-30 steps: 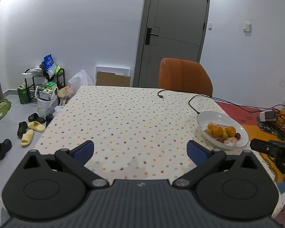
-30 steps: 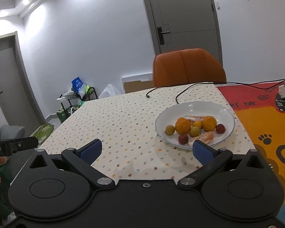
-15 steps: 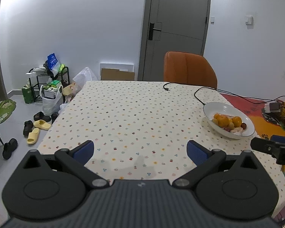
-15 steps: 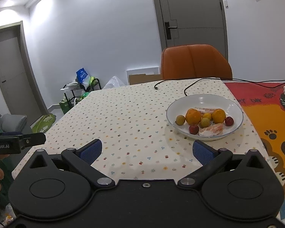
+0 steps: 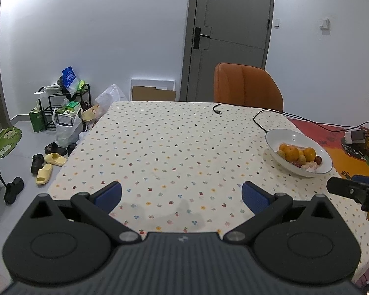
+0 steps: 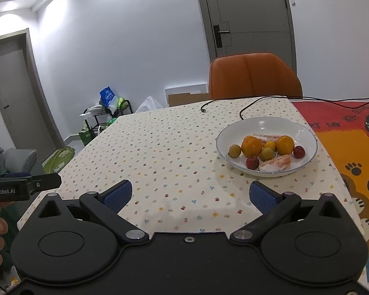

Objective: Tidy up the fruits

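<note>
A white plate (image 6: 305, 132) (image 5: 278, 135) stands near the right edge of the spotted tablecloth (image 6: 169, 147). In it lie two oranges (image 6: 251, 145), small yellow-green and red plums (image 6: 234, 151), and peeled orange segments (image 6: 275, 163). My right gripper (image 6: 190, 194) is open over the table's near edge, the plate ahead and to its right, nothing between its blue pads. My left gripper (image 5: 182, 194) is open too, over the near left part of the cloth, with the plate far off to its right.
An orange chair (image 6: 254, 76) stands at the far side of the table. Two black cables (image 6: 248, 105) trail over the far right of the cloth. A red and orange mat (image 6: 351, 142) lies right of the table. Shoes (image 5: 45, 164) and a rack with bags (image 5: 64, 113) are on the floor left.
Both grippers have pulled back and risen slightly from the table; the plate looks a little farther off in both views. Their jaws stayed open.
</note>
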`<action>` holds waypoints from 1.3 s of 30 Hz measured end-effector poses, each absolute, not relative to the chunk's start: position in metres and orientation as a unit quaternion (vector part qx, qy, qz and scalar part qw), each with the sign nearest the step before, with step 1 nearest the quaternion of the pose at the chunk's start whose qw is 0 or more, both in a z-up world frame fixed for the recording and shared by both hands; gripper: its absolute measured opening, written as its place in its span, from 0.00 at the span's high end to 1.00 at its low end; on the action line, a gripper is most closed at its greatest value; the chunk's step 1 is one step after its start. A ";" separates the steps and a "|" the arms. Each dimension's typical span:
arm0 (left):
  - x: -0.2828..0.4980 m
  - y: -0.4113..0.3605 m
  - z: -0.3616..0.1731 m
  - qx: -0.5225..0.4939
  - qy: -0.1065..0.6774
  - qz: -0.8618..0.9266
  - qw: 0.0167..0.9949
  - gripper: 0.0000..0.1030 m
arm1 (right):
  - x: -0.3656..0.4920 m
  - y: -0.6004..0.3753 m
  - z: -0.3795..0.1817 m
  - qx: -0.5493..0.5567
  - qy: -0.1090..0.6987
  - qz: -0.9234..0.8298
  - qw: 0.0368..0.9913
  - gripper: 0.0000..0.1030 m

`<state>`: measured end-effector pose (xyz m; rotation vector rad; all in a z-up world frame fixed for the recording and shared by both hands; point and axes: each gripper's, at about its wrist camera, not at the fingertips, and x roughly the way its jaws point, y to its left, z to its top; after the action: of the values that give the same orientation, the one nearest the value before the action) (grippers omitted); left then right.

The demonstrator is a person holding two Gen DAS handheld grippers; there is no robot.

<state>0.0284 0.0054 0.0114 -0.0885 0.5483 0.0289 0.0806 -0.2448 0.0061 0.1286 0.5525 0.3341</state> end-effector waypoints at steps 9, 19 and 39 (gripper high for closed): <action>0.029 0.004 0.010 -0.042 0.272 0.012 0.961 0.00 | 0.080 -0.243 0.006 0.062 0.271 0.168 0.946 0.00; 0.029 0.002 0.010 -0.041 0.272 0.012 0.961 0.00 | 0.080 -0.243 0.006 0.062 0.273 0.168 0.945 0.00; 0.029 0.001 0.009 -0.039 0.274 0.011 0.961 0.00 | 0.081 -0.244 0.006 0.063 0.274 0.167 0.945 0.00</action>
<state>0.0286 0.0010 0.0089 -0.0793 0.5559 0.0225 0.0811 -0.2436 0.0055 0.1292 0.5584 0.3412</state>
